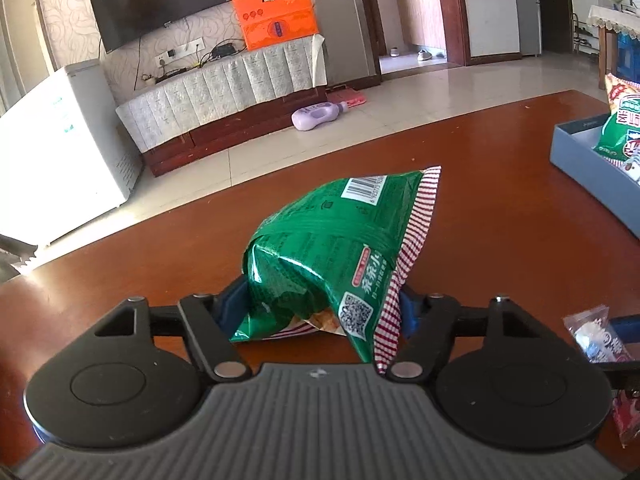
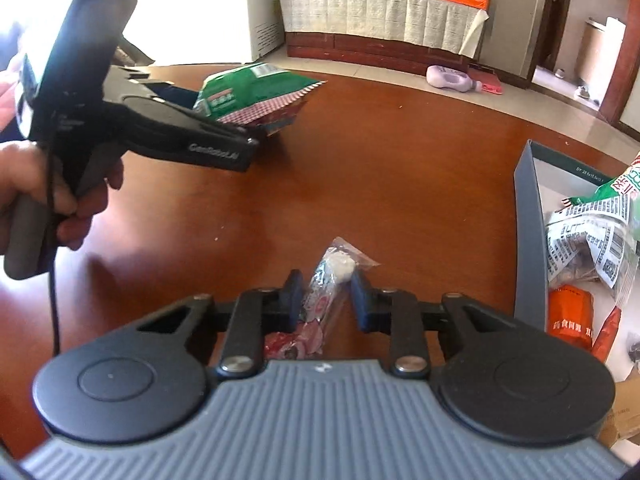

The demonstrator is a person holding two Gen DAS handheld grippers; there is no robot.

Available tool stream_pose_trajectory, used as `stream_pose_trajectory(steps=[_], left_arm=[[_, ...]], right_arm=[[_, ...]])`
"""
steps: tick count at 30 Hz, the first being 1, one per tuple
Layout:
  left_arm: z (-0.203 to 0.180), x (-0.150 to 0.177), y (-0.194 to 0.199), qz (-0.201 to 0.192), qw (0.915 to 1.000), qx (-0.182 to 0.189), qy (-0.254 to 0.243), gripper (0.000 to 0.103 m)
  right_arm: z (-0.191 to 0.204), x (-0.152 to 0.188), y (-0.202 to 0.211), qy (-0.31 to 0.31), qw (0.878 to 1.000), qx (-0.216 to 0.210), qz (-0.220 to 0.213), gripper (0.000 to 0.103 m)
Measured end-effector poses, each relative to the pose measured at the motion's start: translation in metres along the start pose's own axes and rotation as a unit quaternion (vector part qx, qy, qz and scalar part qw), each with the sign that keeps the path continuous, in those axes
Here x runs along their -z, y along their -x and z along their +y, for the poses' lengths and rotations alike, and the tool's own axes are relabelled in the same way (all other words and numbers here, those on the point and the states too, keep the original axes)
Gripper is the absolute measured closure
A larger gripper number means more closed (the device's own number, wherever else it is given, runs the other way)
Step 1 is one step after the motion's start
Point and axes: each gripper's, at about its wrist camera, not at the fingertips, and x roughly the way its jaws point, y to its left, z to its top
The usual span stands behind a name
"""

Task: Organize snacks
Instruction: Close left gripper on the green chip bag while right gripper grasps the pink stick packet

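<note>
My left gripper point(image 1: 320, 304) is shut on a green snack bag with a red-checked edge point(image 1: 340, 240) and holds it above the brown table point(image 1: 480, 152); the bag also shows in the right wrist view point(image 2: 256, 92). My right gripper point(image 2: 325, 300) has its blue fingers on both sides of a small clear packet with red and white print point(image 2: 326, 292). The right finger stands a little apart from the packet. That packet also shows in the left wrist view point(image 1: 596, 336). A grey box point(image 2: 530, 232) at the right holds several snack bags.
The grey box also shows at the right edge of the left wrist view point(image 1: 576, 160). Beyond the table's far edge are the tiled floor, a TV cabinet point(image 1: 224, 92), a purple bottle point(image 1: 316, 114) and a white appliance point(image 1: 60, 140).
</note>
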Motion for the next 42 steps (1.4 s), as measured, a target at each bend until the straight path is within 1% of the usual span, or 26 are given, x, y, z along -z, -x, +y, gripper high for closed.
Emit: stream_pose_trajectory(steps=[5,14,17,22,26,28,29,34,36,42], left_arm=[[-0.01,-0.004,0.004,0.001,1.0,-0.004,0.005,0.034],[-0.033,0.001,0.024,0.007,0.9999,0.007,0.011,0.035],[-0.039,0.002,0.031,0.007,0.9999,0.005,0.01,0.035],[-0.034,0.0,0.044,0.005,0.9994,-0.004,0.033,0.035],[-0.034,0.003,0.06,0.001,0.9985,-0.008,0.053,0.035],[-0.039,0.005,0.07,-0.002,0.9982,-0.013,0.059,0.035],[-0.04,0.005,0.074,-0.002,0.998,-0.013,0.062,0.035],[-0.047,0.009,0.095,-0.001,0.9976,-0.019,0.067,0.035],[-0.051,0.011,0.1,0.002,0.9976,-0.023,0.065,0.035],[-0.057,0.008,0.107,0.005,0.9977,-0.027,0.062,0.035]], right_arm=[[0.0,0.0,0.004,0.003,1.0,-0.002,0.004,0.077],[-0.002,0.002,0.014,0.008,1.0,-0.006,0.013,0.078],[-0.001,0.004,0.018,0.011,1.0,-0.011,0.017,0.078],[-0.001,0.007,0.024,0.022,0.999,-0.023,0.015,0.078],[-0.006,0.005,0.031,0.018,0.999,-0.033,0.006,0.078],[-0.009,0.007,0.033,0.016,0.999,-0.037,0.002,0.079],[-0.01,0.007,0.035,0.015,0.999,-0.04,0.001,0.081],[-0.017,0.01,0.04,0.013,0.999,-0.049,-0.003,0.083],[-0.022,0.011,0.041,0.011,0.999,-0.053,-0.001,0.086],[-0.031,0.009,0.043,0.011,0.998,-0.057,-0.004,0.088]])
